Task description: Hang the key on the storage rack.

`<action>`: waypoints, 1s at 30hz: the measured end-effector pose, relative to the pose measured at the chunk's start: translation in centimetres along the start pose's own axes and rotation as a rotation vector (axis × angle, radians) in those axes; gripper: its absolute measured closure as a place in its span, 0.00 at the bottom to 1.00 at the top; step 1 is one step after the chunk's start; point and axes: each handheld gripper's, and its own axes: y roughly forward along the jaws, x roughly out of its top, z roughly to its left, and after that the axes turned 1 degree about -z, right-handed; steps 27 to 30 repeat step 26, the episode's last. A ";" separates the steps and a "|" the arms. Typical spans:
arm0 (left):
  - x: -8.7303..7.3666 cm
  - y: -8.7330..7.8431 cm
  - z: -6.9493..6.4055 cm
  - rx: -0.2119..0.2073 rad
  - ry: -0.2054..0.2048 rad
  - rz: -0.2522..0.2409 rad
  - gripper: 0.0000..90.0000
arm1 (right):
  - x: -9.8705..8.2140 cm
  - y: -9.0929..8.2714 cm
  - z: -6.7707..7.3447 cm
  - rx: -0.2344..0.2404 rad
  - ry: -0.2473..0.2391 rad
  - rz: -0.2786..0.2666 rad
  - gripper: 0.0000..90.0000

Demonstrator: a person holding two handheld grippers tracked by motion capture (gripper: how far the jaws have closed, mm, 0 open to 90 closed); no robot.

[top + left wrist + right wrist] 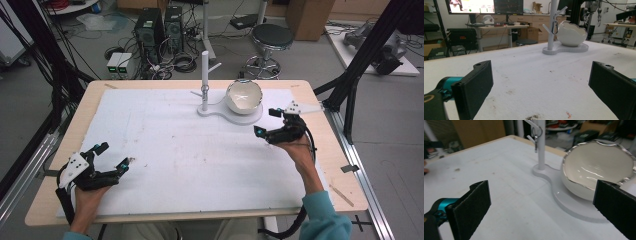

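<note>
A white stand with pegs rises from a flat white base at the far middle of the table. A white egg-shaped bowl sits on that base. A small metal clip hangs from a peg of the stand, beside the bowl. My left gripper stands open near the front left, with nothing between its jaws. My right gripper is open just right of the base, facing the bowl, the post and the clip, and touching nothing.
A white mat covers the wooden table. Black frame posts stand off the right edge and cables hang at the left. On the floor beyond are a stool and computer towers.
</note>
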 end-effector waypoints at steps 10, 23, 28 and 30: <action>0.0 0.0 -0.1 0.005 0.003 -0.008 0.07 | -6.9 -3.2 0.5 -0.096 -0.014 -0.139 0.01; 0.0 -0.1 -0.1 0.003 0.008 -0.008 0.07 | -9.9 -4.5 0.7 -0.160 0.012 -0.246 0.01; 0.0 -0.1 -0.1 0.004 0.010 -0.011 0.07 | -10.0 -4.5 1.1 -0.180 -0.031 -0.261 0.01; 0.0 -0.1 -0.1 0.004 0.010 -0.011 0.07 | -10.0 -4.5 1.1 -0.180 -0.031 -0.261 0.01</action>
